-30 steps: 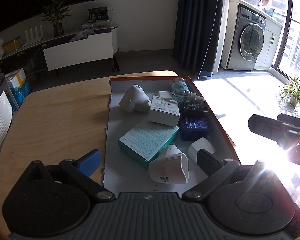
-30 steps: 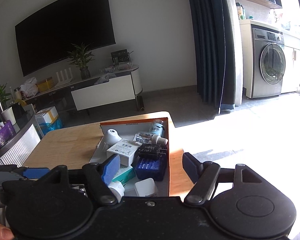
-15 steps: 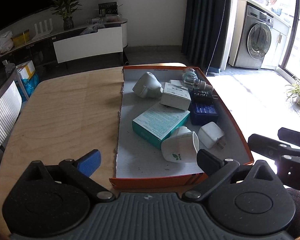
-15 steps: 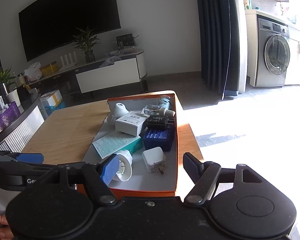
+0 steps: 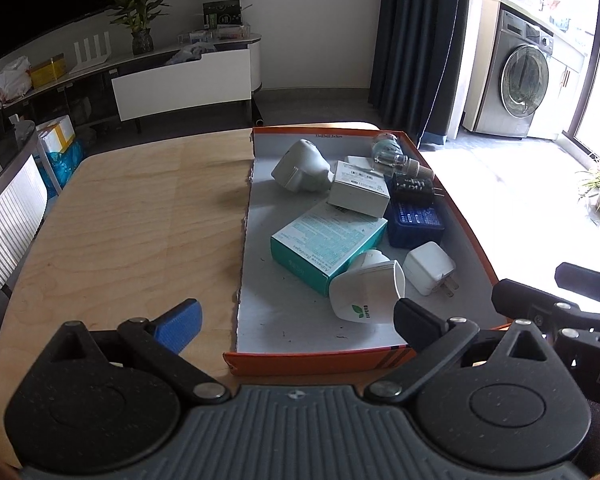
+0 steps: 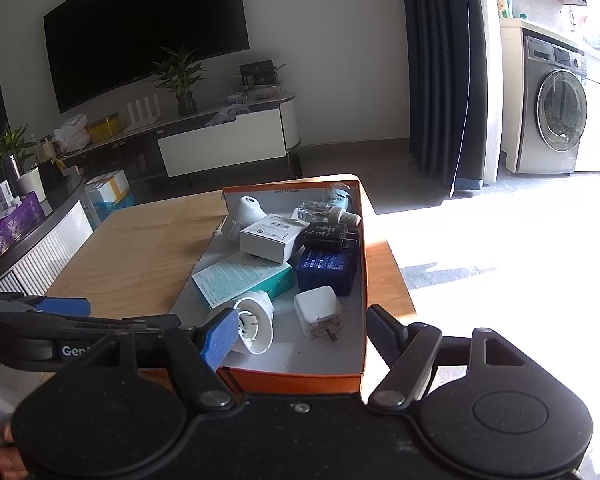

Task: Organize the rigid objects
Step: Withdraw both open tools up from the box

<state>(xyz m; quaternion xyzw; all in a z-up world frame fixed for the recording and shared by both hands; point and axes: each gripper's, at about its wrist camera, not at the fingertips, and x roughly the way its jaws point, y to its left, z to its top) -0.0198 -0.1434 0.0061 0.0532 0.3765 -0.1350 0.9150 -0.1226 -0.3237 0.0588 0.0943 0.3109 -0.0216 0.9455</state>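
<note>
An orange cardboard box (image 5: pixel 324 358) (image 6: pixel 292 380) sits on the right side of a wooden table (image 5: pixel 132 216). It holds a teal carton (image 5: pixel 326 242), a white carton (image 5: pixel 360 188), a dark blue case (image 5: pixel 416 222), a black adapter (image 5: pixel 414 188), a white charger plug (image 5: pixel 430 268), a white cone-shaped device (image 5: pixel 364 294), a grey-white device (image 5: pixel 300 166) and a clear bottle (image 5: pixel 390 154). My left gripper (image 5: pixel 296 320) is open and empty in front of the box's near wall. My right gripper (image 6: pixel 304 334) is open and empty, just before the box's near right corner.
A low TV cabinet (image 6: pixel 220 140) with a plant and a router stands against the far wall. A dark curtain (image 6: pixel 440 72) and a washing machine (image 6: pixel 556 108) are at the right. A radiator-like counter (image 5: pixel 8 208) flanks the table's left edge.
Both grippers have pulled back toward me from over the box, so its whole near wall now shows. Both stay open. The objects in the box have not moved.
</note>
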